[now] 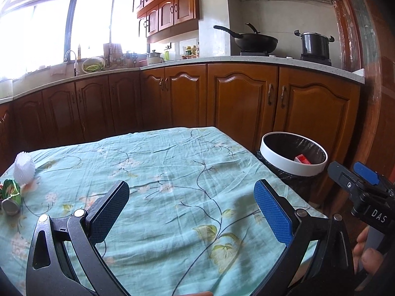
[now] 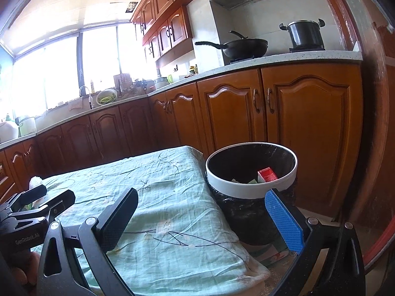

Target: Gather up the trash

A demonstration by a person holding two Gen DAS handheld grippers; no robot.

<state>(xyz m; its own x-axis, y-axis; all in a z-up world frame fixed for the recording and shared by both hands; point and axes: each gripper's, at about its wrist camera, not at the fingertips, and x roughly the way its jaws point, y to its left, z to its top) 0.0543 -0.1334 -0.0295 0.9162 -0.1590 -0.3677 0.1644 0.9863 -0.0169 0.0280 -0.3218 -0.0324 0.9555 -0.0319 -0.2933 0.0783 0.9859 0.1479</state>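
A crushed green can (image 1: 10,197) and a white foam fruit net (image 1: 24,167) lie at the far left of the table with the teal floral cloth (image 1: 172,172). A white-rimmed trash bin (image 1: 293,155) with a black liner stands beside the table's right edge; a red carton (image 1: 302,159) lies inside it. My left gripper (image 1: 191,212) is open and empty above the cloth. My right gripper (image 2: 201,219) is open and empty over the table's right edge, in front of the bin (image 2: 251,170), where the red carton (image 2: 267,174) and paper scraps show.
Wooden kitchen cabinets (image 1: 242,103) run behind the table and bin. The counter holds a wok (image 1: 254,40), a black pot (image 1: 314,44) and a sink with faucet (image 1: 71,61). A wooden door frame (image 1: 370,98) stands at the right.
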